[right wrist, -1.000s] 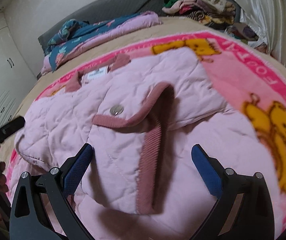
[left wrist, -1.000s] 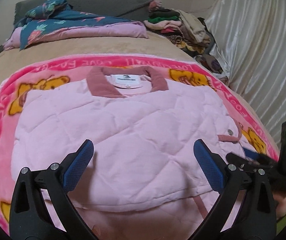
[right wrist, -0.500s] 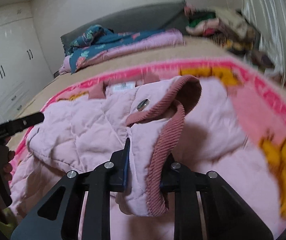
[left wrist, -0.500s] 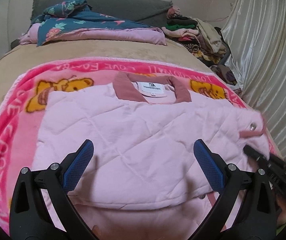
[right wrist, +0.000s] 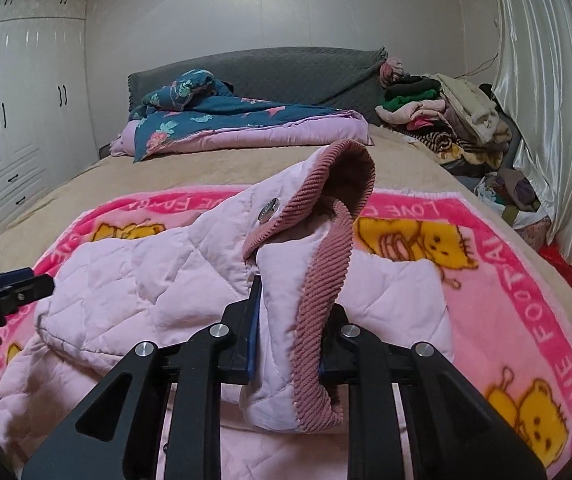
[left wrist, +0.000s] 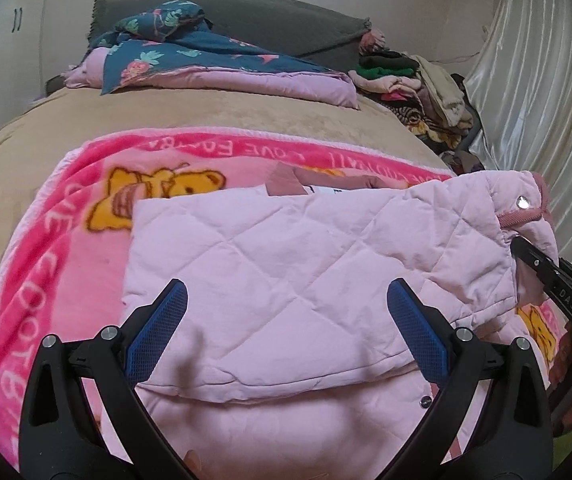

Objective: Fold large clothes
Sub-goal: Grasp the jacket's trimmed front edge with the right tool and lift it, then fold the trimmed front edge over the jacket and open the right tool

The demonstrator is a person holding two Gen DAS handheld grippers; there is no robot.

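A pale pink quilted jacket (left wrist: 286, 280) with dusty-rose ribbed trim lies on a pink bear-print blanket (left wrist: 46, 280) on the bed. My left gripper (left wrist: 286, 328) is open and empty, hovering over the jacket's near part. My right gripper (right wrist: 290, 336) is shut on the jacket's cuffed sleeve end (right wrist: 318, 280) and holds it lifted above the blanket; a snap button (right wrist: 266, 210) shows on it. The right gripper (left wrist: 558, 280) also shows at the right edge of the left wrist view, holding the raised sleeve. The left gripper (right wrist: 2, 292) shows at the left edge of the right wrist view.
A tan bedspread (right wrist: 166, 176) covers the bed. A folded blue floral and pink quilt (right wrist: 246, 124) lies by the grey headboard (right wrist: 286, 72). A pile of clothes (right wrist: 446, 120) sits at the far right. Satin curtains (right wrist: 546, 120) hang on the right, white wardrobes (right wrist: 18, 120) on the left.
My right gripper closed on the sleeve cuff and lifted it up off the jacket, carrying it leftward. The left gripper stayed open and drifted left over the jacket.
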